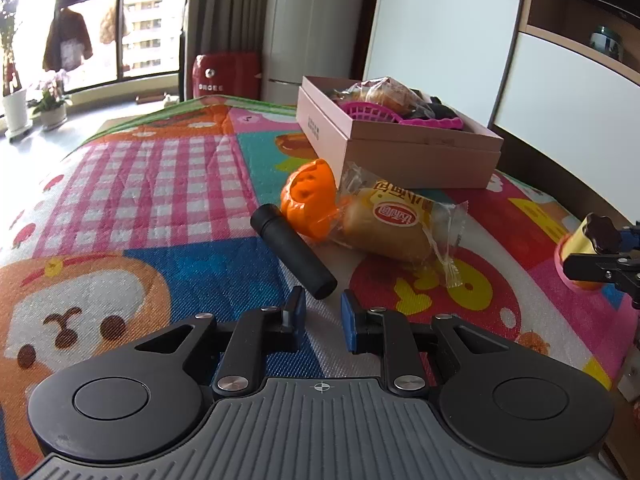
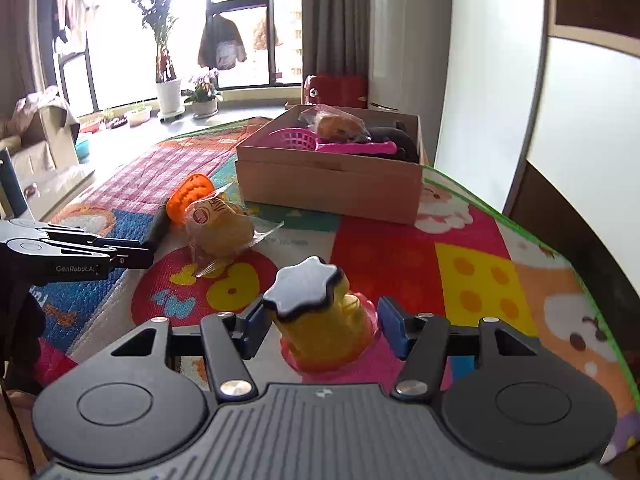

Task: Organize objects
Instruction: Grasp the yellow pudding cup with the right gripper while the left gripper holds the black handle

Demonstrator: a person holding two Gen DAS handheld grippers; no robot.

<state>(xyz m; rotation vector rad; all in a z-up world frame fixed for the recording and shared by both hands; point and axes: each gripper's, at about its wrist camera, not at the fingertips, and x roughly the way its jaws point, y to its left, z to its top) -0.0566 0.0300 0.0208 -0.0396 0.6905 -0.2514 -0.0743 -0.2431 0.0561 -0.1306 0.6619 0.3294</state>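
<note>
**Grippers low over the mat, box at the far edge**

Grippers sit at the near end of a bright patchwork mat [image 1: 168,184]. The left gripper [image 1: 323,314] has its jaws narrowly parted and holds nothing; the near tip of a black cylinder [image 1: 294,246] lies just ahead of the gap. The right gripper [image 2: 322,326] has its jaws spread wide on either side of a yellow toy jar [image 2: 320,320] with a grey scalloped lid. The left pad is touching or nearly touching the jar; the right pad stands clear of it. The jar stands upright on a pink base, close to the mat's right side.

Farther out, the cylinder runs diagonally up to an orange toy [image 1: 308,196], which presses against a wrapped bun [image 1: 390,228] in clear plastic. The three form one touching cluster mid-mat. Bare mat stretches left of the cluster across the pink checked patch, and a red and yellow stretch lies open between the jar and the box.

Beyond the cluster stands a cardboard box [image 2: 328,188], open-topped, near the mat's far edge and close to the white wall panel. Inside lie a pink scoop [image 2: 320,142], another wrapped bun and something dark.
</note>
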